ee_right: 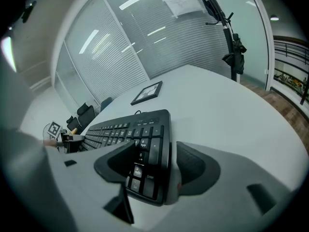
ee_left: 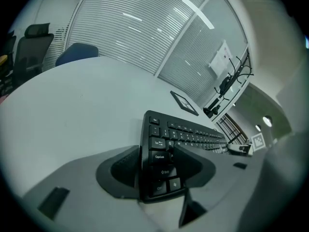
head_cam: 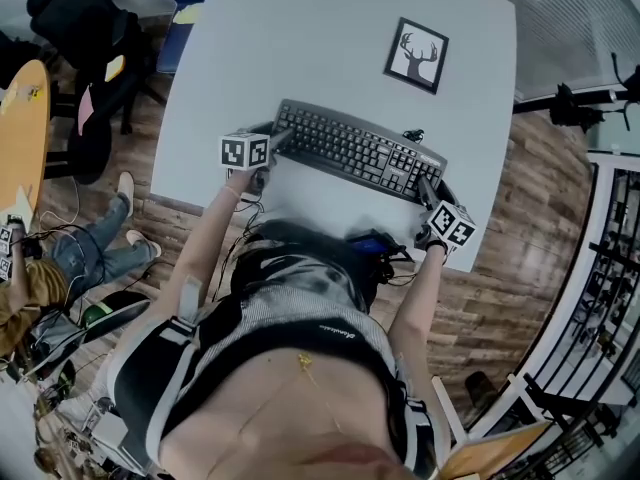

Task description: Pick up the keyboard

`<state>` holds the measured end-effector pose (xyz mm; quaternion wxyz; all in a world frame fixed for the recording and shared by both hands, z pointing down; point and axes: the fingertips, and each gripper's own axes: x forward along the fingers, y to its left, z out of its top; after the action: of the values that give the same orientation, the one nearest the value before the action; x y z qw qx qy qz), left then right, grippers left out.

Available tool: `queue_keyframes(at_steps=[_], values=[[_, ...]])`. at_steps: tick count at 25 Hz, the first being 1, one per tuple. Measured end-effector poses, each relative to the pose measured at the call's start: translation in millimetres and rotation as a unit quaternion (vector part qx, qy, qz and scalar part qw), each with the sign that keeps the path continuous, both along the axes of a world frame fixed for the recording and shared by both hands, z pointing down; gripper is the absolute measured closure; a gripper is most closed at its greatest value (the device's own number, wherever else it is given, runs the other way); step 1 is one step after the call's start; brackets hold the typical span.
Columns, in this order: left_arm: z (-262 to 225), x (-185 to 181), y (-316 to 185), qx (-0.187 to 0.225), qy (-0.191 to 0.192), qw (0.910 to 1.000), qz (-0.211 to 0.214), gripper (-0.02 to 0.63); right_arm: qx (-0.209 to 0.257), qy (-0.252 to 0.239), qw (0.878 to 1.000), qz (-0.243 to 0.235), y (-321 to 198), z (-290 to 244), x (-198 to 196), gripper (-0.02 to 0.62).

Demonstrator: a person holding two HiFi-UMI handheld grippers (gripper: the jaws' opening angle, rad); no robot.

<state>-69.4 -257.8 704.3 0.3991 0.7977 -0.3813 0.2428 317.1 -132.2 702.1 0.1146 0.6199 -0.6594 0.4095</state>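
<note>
Black keyboard (head_cam: 352, 148) on white table (head_cam: 300, 48)

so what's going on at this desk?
A person holds a two-jaw gripper in each hand, one at each end of the black rectangular computer keyboard lying on the white table. The left gripper has the keyboard's left end between its jaws, pads close against it; I can't tell if it is clamped. The right gripper straddles the number-pad end, jaws open wide. The keyboard looks flat on the table, not yet lifted.
</note>
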Motion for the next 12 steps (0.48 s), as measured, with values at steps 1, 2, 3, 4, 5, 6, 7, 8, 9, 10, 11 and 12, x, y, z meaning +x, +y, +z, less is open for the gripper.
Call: queue_keyframes(at_steps=[1, 2, 3, 4, 5, 6, 7, 8, 9, 10, 11, 12], values=[[0.8, 0.6, 0.5, -0.001, 0.003, 1.0, 0.002, 0.39, 0.001, 0.002, 1.0, -0.004, -0.3, -0.3, -0.4, 0.328], [1.8, 2.0, 1.4, -0.001, 0.008, 1.0, 0.003, 0.39, 0.004, 0.007, 1.0, -0.009, -0.7, -0.7, -1.2, 0.333], [2.3, 3.0, 1.9, 0.001, 0.01, 0.9999, 0.004, 0.39, 0.009, 0.013, 1.0, -0.013, -0.9, -1.5, -2.2, 0.342], [2.4, 3.5, 2.1, 0.003, 0.01, 0.9999, 0.004, 0.39, 0.014, 0.018, 1.0, -0.017, -0.9, -2.4, -3.3, 0.352], [2.2, 3.6, 1.8, 0.005, 0.009, 0.9999, 0.004, 0.39, 0.018, 0.021, 0.999, -0.018, -1.0, -3.1, -4.1, 0.356], [2.0, 3.4, 1.5, 0.006, 0.008, 0.9999, 0.004, 0.39, 0.021, 0.023, 0.999, -0.019, -1.4, -3.8, -4.8, 0.356], [1.8, 3.1, 1.2, 0.007, 0.007, 0.9999, 0.004, 0.39, 0.023, 0.024, 0.999, -0.019, -1.8, -4.3, -5.5, 0.356], [1.8, 2.8, 1.2, 0.006, 0.007, 1.0, 0.004, 0.39, 0.025, 0.025, 0.999, -0.018, -1.9, -4.6, -5.8, 0.356], [1.8, 2.8, 1.4, 0.004, 0.008, 1.0, 0.004, 0.39, 0.027, 0.028, 0.999, -0.017, -1.6, -4.9, -5.6, 0.356], [2.0, 3.0, 1.6, 0.001, 0.01, 0.9999, 0.004, 0.39, 0.029, 0.03, 0.999, -0.016, -1.2, -5.1, -5.1, 0.356], [2.2, 3.2, 1.7, -0.002, 0.011, 0.9999, 0.005, 0.39, 0.03, 0.033, 0.999, -0.016, -0.9, -5.2, -4.6, 0.356], [2.3, 3.2, 1.7, -0.003, 0.011, 0.9999, 0.005, 0.39, 0.031, 0.034, 0.999, -0.016, -0.9, -5.1, -4.3, 0.356]])
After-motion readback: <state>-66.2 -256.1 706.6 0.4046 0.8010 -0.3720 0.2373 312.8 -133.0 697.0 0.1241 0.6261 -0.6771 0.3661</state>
